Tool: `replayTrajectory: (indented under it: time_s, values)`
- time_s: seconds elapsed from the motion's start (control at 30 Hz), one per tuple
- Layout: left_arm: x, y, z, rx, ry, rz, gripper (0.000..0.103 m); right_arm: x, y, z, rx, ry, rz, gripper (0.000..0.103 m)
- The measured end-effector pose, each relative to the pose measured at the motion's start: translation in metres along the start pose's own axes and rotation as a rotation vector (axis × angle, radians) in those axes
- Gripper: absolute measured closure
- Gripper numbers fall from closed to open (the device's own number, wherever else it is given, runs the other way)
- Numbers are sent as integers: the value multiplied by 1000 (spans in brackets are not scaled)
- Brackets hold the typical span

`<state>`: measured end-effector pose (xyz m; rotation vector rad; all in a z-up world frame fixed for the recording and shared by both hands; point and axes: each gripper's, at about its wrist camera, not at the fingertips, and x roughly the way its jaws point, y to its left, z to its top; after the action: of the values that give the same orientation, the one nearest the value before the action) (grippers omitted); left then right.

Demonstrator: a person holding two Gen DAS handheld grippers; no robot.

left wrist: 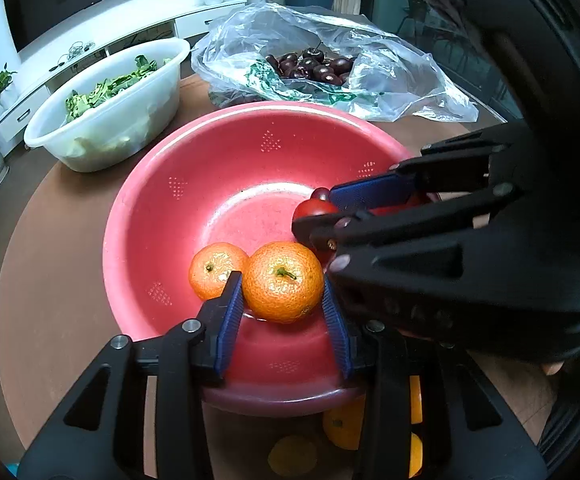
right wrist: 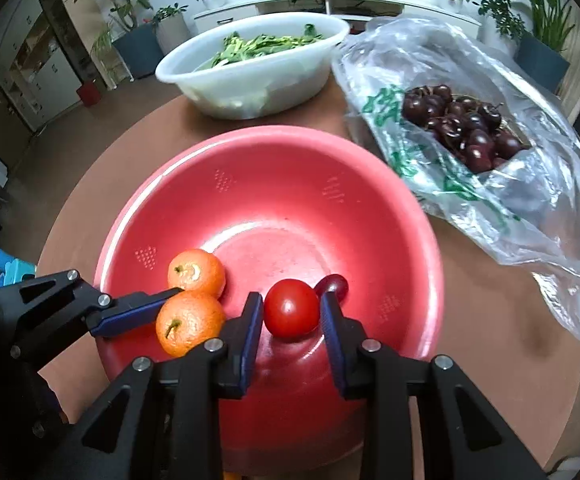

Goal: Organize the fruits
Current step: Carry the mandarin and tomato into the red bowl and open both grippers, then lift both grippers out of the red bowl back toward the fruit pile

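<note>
Blue-padded left gripper point(left wrist: 283, 300) clamps a mandarin point(left wrist: 283, 281); right gripper point(right wrist: 292, 312) clamps a tomato point(right wrist: 291, 308), both over the red bowl point(right wrist: 370, 200). Cherry point(right wrist: 332, 285) half hidden behind the tomato. Brown round table point(right wrist: 490, 340); white cabinet point(right wrist: 330, 2) and plants beyond

Both views are evenly lit by soft, diffuse indoor light, bright enough for vivid colour. A pale sheen lies on the floor of the red basin point(left wrist: 226, 184) ahead of the fingers, and small highlights dot the tomato point(right wrist: 291, 308). The plastic bag point(right wrist: 490, 152) beyond glints and looks slightly smeared. Fisheye bending curves the room, and the corners fall into black vignette.
</note>
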<state>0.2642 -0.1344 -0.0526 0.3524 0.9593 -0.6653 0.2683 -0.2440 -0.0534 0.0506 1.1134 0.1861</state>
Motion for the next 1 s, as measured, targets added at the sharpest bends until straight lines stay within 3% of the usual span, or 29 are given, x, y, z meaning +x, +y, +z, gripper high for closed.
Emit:
replayTrajectory:
  time_s: [0.07, 0.13, 0.17, 0.2, 0.27, 0.47, 0.5, 0.6, 0.77, 0.87, 1.0]
  values:
    - [0, 0, 0, 0, -1, 1, 65, 1, 1, 1, -10, -1, -10, 69]
    - [-1, 0, 0, -5, -4, 10, 57, 1, 2, 1, -14, -1, -12, 65]
    - [-2, 0, 0, -10, -10, 20, 43, 1, 2, 1, -13, -1, -15, 62]
    - [-4, 0, -1, -13, -15, 23, 35, 0, 2, 2, -12, -3, -16, 57]
    - [-7, 0, -2, -12, -19, 19, 35, -2, 2, 3, -7, -13, -11, 53]
    - [-30, 1, -9, -25, -45, 18, 35, -29, 3, 1, -7, -63, -20, 53]
    - [-35, 2, -12, -30, -51, 19, 31, -40, 2, -3, -7, -87, -23, 50]
    - [-62, 10, -30, -74, -100, 27, 18, -76, 1, -26, 3, -163, -2, 37]
    - [-103, 21, -86, -194, -163, 26, 11, -120, 12, -107, -19, -256, 15, 36]
    - [-114, 15, -121, -233, -158, 14, 10, -115, 25, -149, -28, -215, 34, 42]
    - [-117, -5, -160, -234, -132, 7, 10, -98, 34, -180, -24, -162, 48, 54]
